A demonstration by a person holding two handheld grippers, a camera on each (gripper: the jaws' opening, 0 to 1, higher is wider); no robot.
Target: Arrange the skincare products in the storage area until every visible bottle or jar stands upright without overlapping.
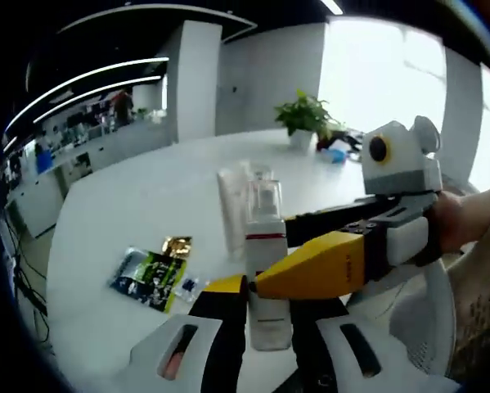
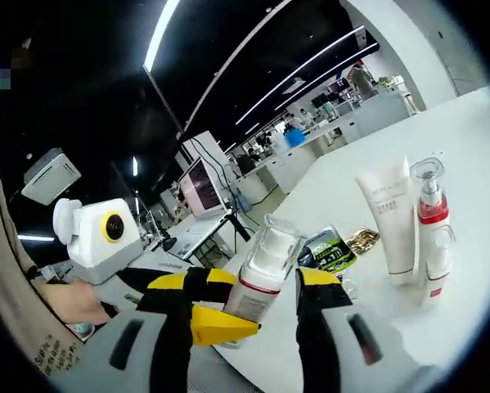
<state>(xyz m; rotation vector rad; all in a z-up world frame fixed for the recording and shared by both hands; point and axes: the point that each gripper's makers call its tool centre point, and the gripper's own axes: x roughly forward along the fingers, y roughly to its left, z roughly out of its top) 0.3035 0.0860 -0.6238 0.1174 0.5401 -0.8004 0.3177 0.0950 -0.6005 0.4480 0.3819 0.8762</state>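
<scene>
In the left gripper view, our left gripper closes its yellow-tipped jaws on a white pump bottle with a clear cap and red band, standing on the white table. Our right gripper reaches in from the right, its yellow jaw touching that bottle; whether it clamps we cannot tell. Just behind stands a white squeeze tube, well beyond it a potted green plant.

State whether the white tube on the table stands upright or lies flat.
Upright: the white tube stands on its cap end on the table, beside the red-banded pump bottle.
</scene>
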